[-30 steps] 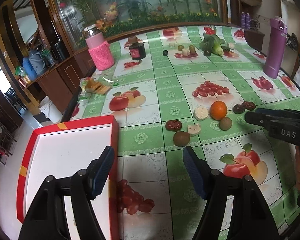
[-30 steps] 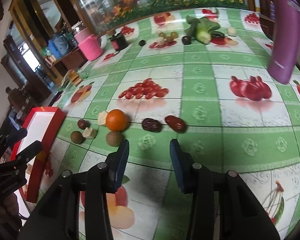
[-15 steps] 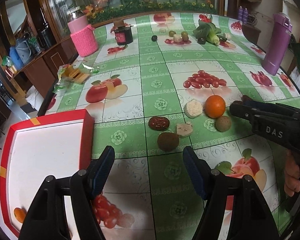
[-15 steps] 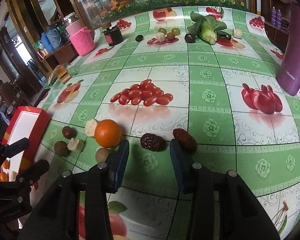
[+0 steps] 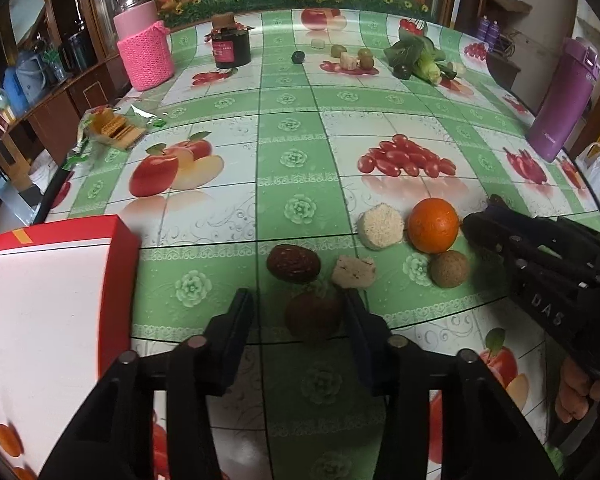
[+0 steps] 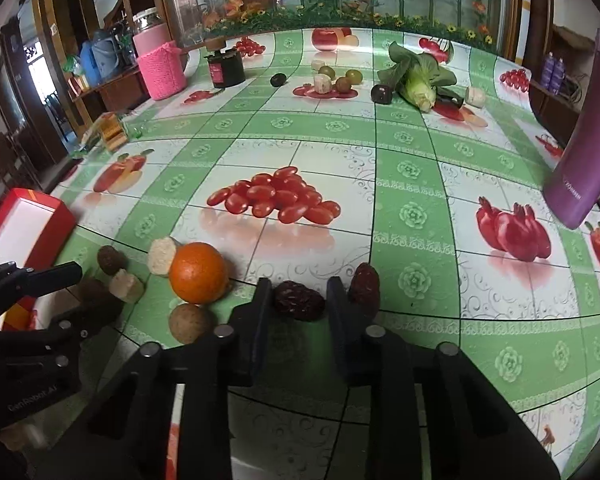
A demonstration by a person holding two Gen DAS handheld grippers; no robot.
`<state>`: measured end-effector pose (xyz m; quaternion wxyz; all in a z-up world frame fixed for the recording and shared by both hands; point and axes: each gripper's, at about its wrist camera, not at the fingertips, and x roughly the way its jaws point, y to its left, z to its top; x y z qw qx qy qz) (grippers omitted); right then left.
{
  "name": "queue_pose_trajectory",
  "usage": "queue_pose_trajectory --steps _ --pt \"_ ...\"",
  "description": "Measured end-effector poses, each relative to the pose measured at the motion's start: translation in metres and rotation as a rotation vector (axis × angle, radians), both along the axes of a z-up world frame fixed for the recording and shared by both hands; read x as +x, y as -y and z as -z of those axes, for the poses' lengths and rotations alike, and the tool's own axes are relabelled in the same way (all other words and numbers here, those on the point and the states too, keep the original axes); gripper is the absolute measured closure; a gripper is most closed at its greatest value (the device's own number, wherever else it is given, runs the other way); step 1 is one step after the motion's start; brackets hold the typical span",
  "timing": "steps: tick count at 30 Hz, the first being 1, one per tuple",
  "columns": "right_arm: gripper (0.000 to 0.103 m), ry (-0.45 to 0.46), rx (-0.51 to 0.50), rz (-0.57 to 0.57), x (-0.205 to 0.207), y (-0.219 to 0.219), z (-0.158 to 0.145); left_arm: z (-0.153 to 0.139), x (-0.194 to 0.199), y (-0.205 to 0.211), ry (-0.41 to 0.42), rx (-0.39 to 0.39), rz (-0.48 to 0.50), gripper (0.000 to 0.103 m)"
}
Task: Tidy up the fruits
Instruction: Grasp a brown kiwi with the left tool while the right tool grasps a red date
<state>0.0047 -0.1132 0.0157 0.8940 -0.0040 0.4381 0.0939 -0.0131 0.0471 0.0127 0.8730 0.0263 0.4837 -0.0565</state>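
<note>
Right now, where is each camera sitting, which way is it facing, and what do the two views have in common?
Left wrist: sits on the left tool, looking down and forward over a brown round fruit between its fingers; the red box lies left, the right tool and a hand at right.
Right wrist: sits on the right tool, looking down at a wrinkled date between its fingers; the left tool shows at left.
Shared: the orange, the red box, the fruit-print table.
</note>
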Motion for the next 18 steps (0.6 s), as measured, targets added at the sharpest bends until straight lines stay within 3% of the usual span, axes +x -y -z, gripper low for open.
queue_pose_trajectory --steps 3,11,15,18 --pt "0.075 0.011 -0.03 -0.007 -0.002 -0.003 0.0 -0.001 -0.002 0.004 0.01 -0.006 0.018 0.078" --pt "0.075 0.009 0.038 0.038 -0.006 0.012 -0.006 -0.009 -0.019 0.003 0.017 -0.064 0.028 0.078" --pt "0.075 0.069 0.07 0.044 -0.014 0.015 -0.017 -0.031 -0.044 0.0 0.079 -0.072 0.023 0.078" --pt "0.075 0.099 0.132 0.041 -0.019 0.017 -0.025 -0.048 -0.063 -0.003 0.156 -0.031 0.017 0.078"
